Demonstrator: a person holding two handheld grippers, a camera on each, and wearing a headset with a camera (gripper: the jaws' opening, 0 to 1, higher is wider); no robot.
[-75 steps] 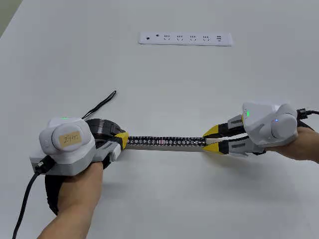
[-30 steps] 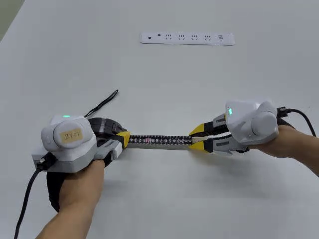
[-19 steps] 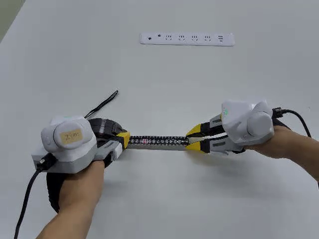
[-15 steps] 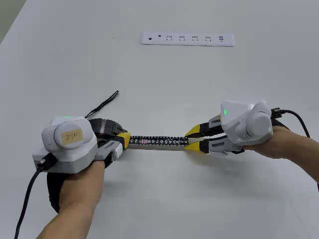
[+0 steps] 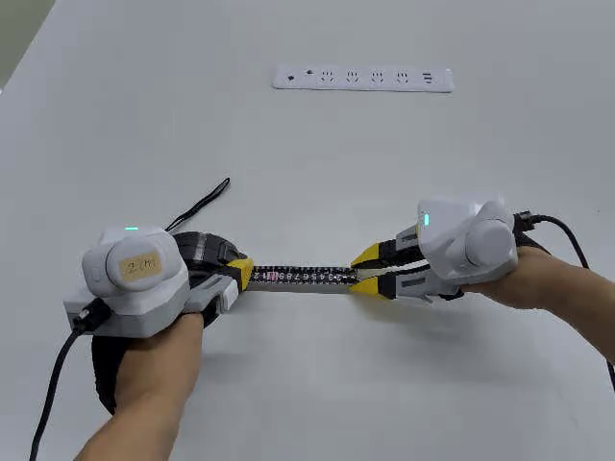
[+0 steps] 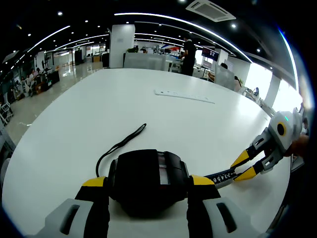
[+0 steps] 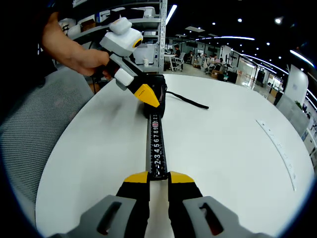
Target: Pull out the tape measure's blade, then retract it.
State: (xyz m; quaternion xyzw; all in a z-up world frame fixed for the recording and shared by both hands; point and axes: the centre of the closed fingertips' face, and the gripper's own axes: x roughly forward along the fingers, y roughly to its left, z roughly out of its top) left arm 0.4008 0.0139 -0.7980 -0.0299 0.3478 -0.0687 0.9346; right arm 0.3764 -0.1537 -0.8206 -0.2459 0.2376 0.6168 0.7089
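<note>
On the tabletop (image 5: 307, 154), the tape measure (image 5: 200, 252) sits left, between the jaws of the left hand-held gripper (image 5: 221, 276). Its blade (image 5: 303, 277) runs right into the jaws of the right hand-held gripper (image 5: 358, 273). A strap (image 5: 197, 204), apparently attached, trails behind it; a power strip (image 5: 362, 77) lies well behind.

The tape measure's case (image 6: 148, 181) looks like matt black plastic; the blade (image 7: 156, 144) leaving it is dark with a faint sheen. Beneath the case the table (image 5: 317, 154) is smooth, near-matt white; beyond the case a power strip (image 5: 362, 78) is white plastic
</note>
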